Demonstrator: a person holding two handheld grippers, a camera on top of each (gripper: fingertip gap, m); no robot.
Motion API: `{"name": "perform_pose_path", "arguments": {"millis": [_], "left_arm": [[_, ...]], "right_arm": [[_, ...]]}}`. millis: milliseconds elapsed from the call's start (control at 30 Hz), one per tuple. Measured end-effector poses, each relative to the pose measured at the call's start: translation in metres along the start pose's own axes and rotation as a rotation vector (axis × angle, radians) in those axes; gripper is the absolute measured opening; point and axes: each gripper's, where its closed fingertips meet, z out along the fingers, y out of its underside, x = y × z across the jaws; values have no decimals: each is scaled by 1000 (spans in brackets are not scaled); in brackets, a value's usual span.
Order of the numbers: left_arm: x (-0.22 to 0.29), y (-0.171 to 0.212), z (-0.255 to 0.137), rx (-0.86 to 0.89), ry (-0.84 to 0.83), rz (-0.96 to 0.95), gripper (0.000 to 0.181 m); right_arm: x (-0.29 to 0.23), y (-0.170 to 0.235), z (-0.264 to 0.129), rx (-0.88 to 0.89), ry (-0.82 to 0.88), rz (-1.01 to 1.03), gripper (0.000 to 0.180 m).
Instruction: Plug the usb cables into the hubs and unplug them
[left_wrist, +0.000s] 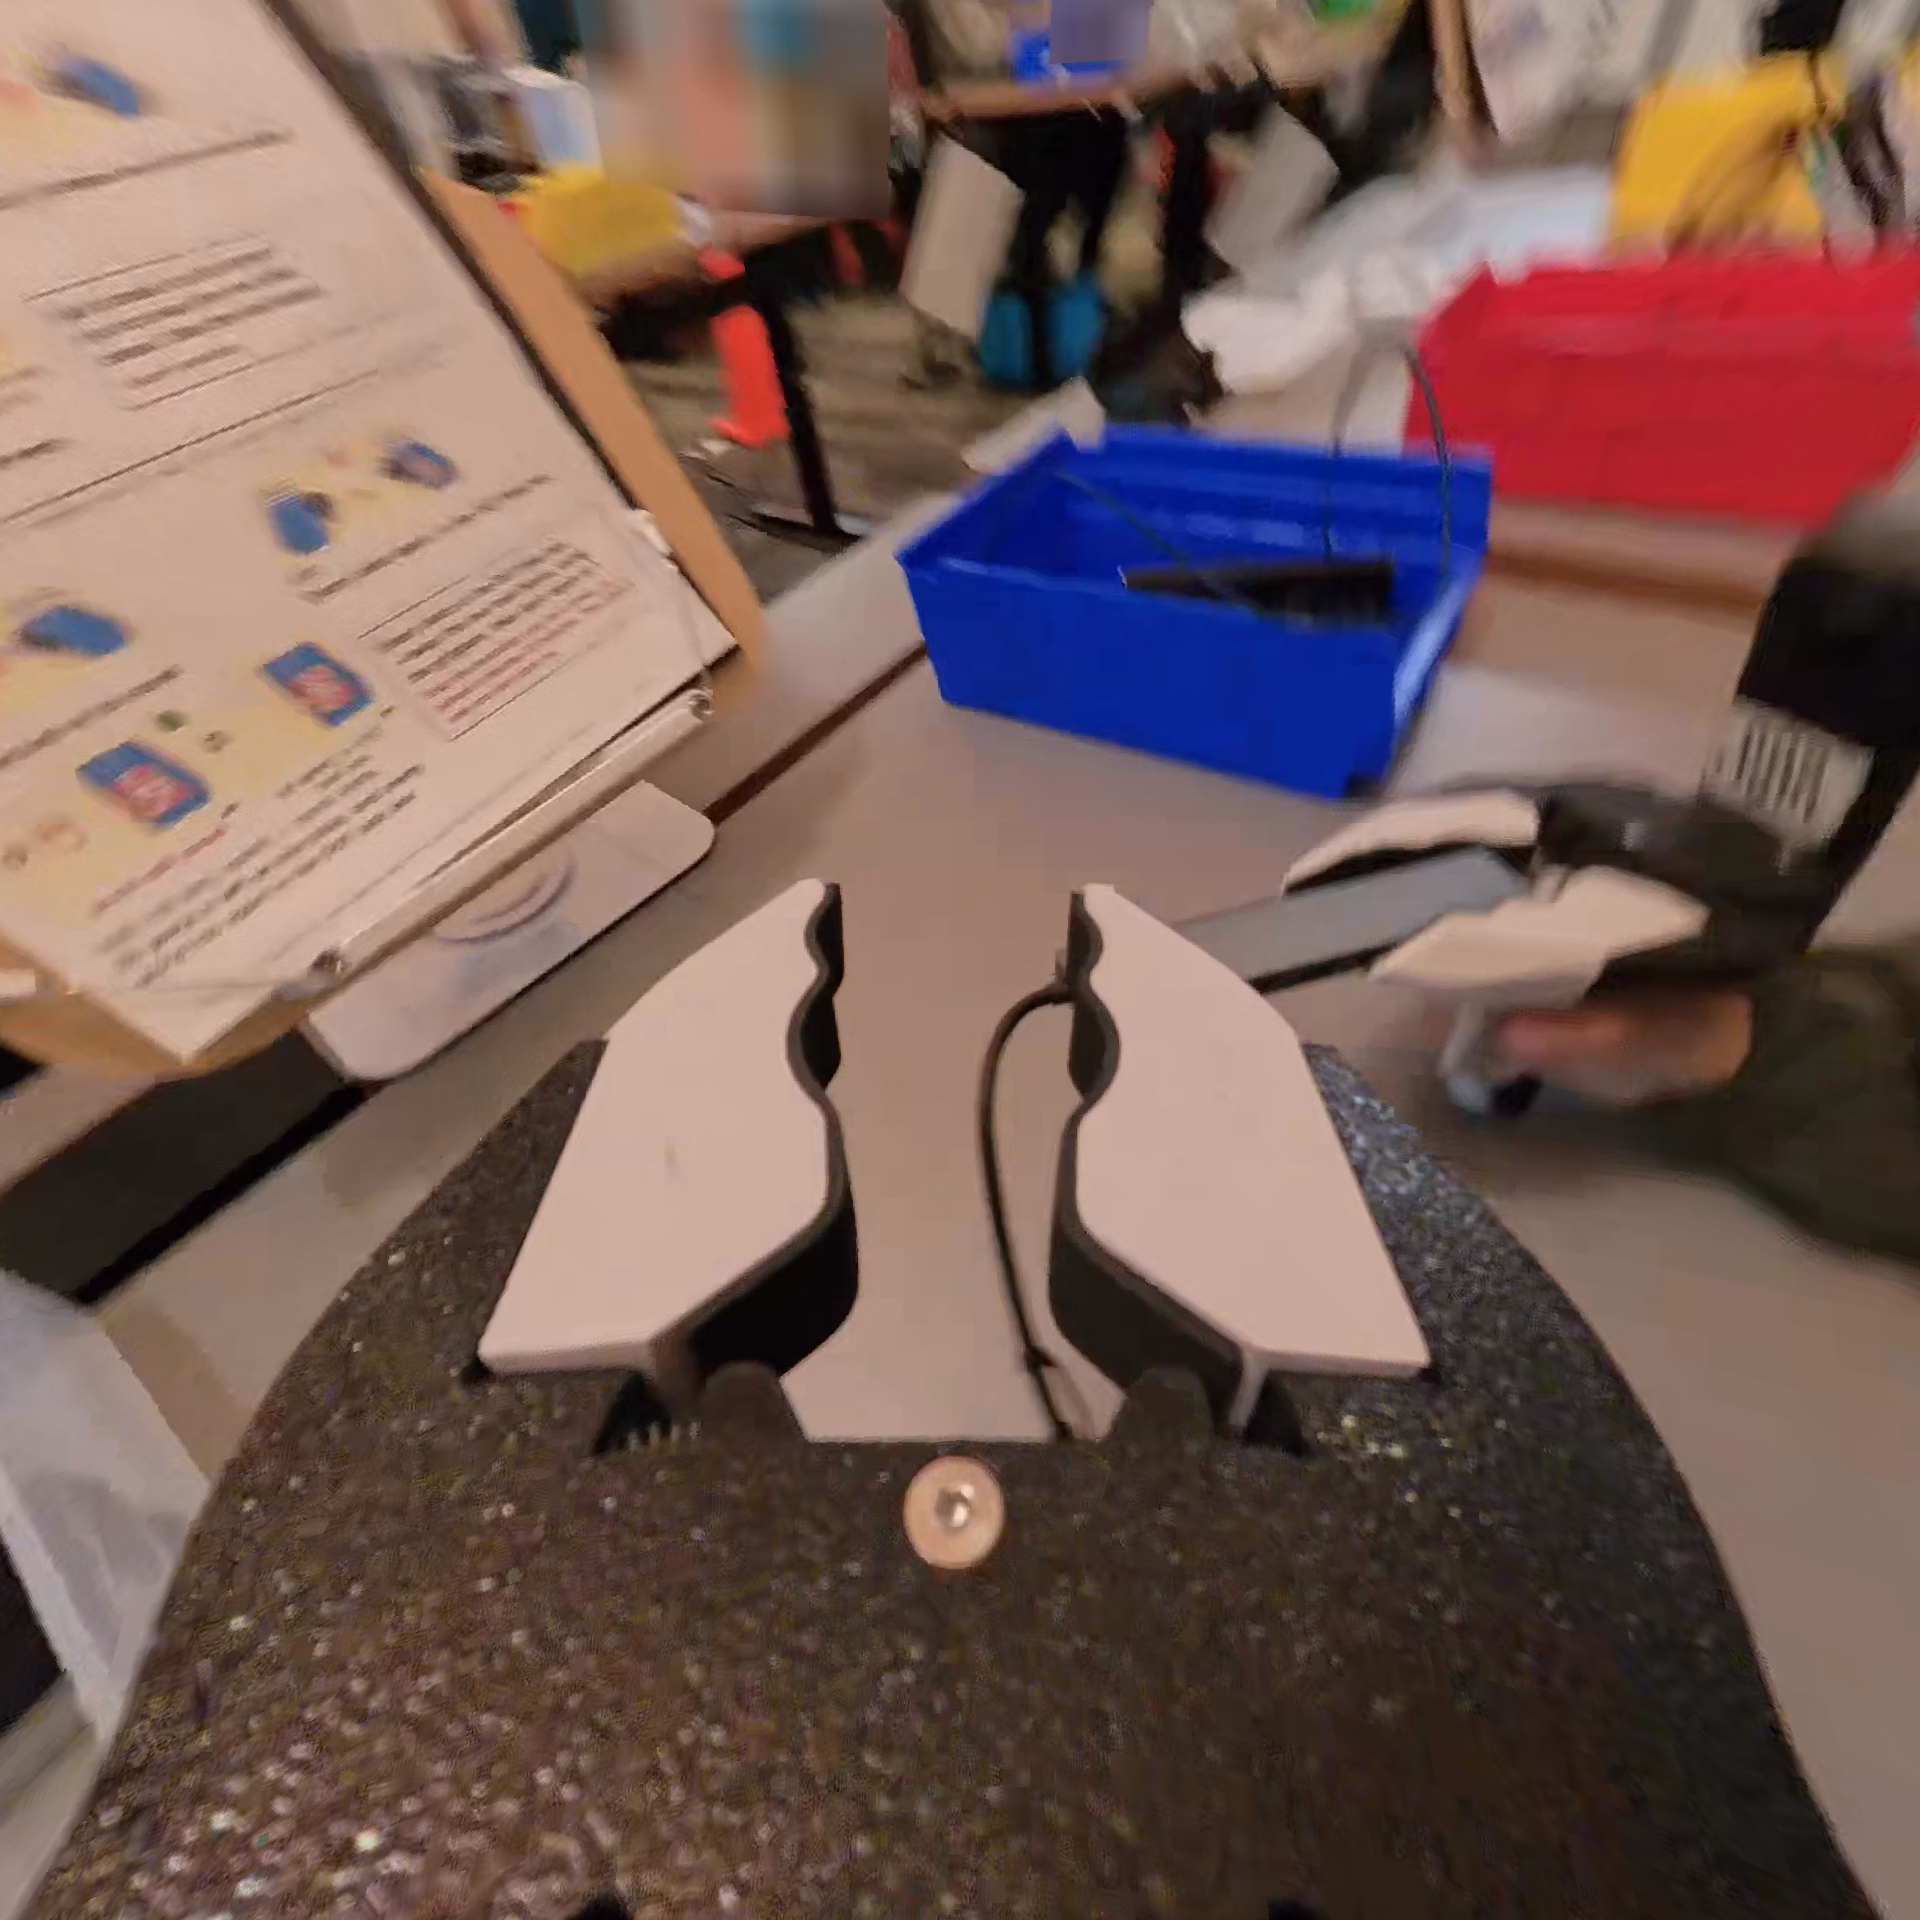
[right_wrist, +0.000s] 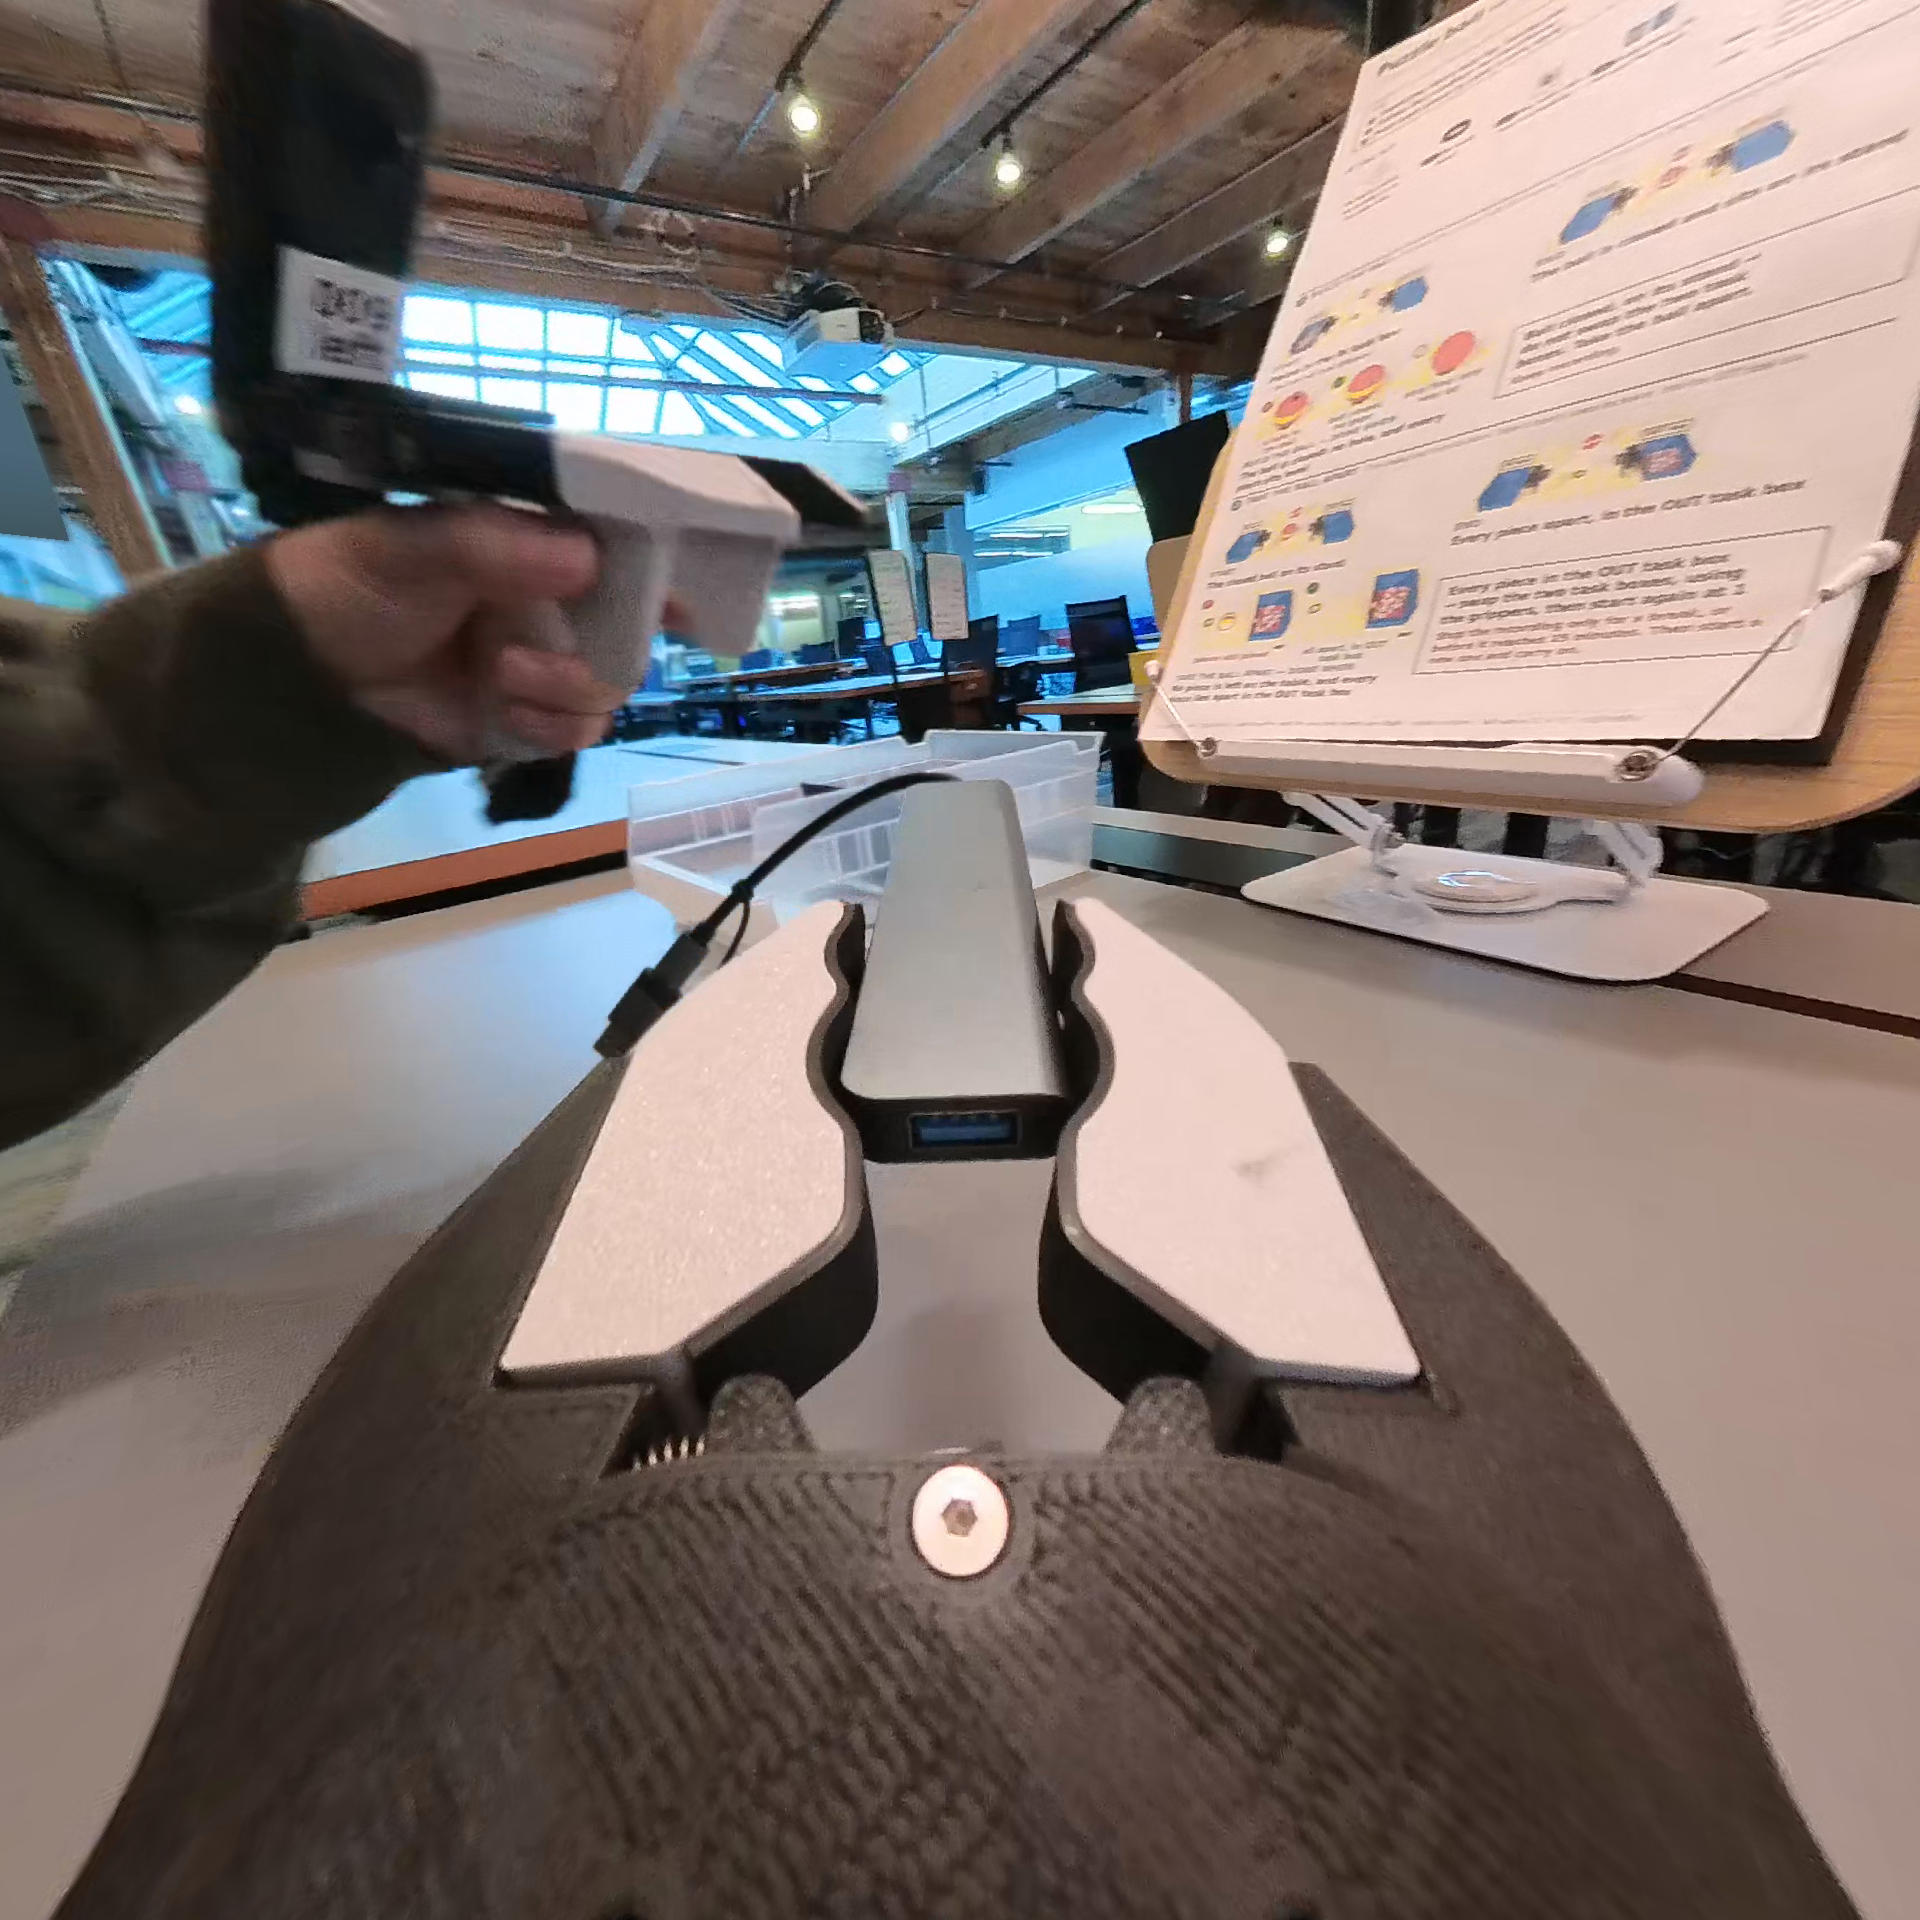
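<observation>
My right gripper (right_wrist: 956, 914) is shut on a grey USB hub (right_wrist: 956, 987) and holds it just above the grey table (right_wrist: 1558, 1143). The hub's blue port faces the camera. Its short black cable (right_wrist: 800, 842) arcs left and ends in a loose plug (right_wrist: 644, 1003). In the left wrist view the right gripper (left_wrist: 1340, 925) and the hub (left_wrist: 1434, 899) are at the right. My left gripper (left_wrist: 951, 914) is open, and a thin black cable (left_wrist: 992, 1143) runs along its right finger. A hand holds the left gripper high at the left of the right wrist view (right_wrist: 810, 499).
A blue bin (left_wrist: 1143, 665) on the table holds a black hub (left_wrist: 1268, 587) and cables. A red bin (left_wrist: 1662, 395) stands behind it. A printed sheet on a tilted stand (left_wrist: 260, 520) (right_wrist: 1558, 416) is on the table. A clear plastic tray (right_wrist: 831, 810) lies beyond the hub.
</observation>
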Motion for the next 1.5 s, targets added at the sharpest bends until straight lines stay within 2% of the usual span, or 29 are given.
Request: {"name": "perform_pose_path", "arguments": {"millis": [100, 167, 267, 367, 433, 467, 700, 967, 1167, 1433, 1500], "left_arm": [[22, 17, -4, 2, -60, -278, 36], [49, 43, 8, -41, 18, -478, 40], [72, 65, 32, -15, 142, -771, 45], [82, 64, 52, 61, 264, -922, 42], [78, 55, 59, 140, 297, -1003, 30], [75, 50, 61, 175, 304, -1017, 20], [70, 32, 67, 244, 328, -1157, 11], [66, 31, 70, 225, 327, -1220, 10], [62, 34, 72, 213, 354, -1258, 9], [62, 37, 74, 168, 334, -1186, 12], [63, 37, 74, 168, 339, -1169, 20]], "right_arm": [[1, 0, 1, 5, 22, -32, 35], [1, -1, 2, 14, 39, -58, 35], [-3, -1, 4, 14, 42, -106, 35], [-7, 2, 6, -2, 51, -157, 35], [-8, 3, 7, -9, 57, -178, 35], [-6, 3, 7, -8, 75, -177, 35], [3, 4, 9, -25, 149, -190, 35], [8, 1, 8, -3, 219, -222, 36], [6, 2, 9, -13, 197, -217, 35], [7, 3, 9, -35, 193, -183, 36], [8, 3, 8, -30, 185, -157, 36]]}}
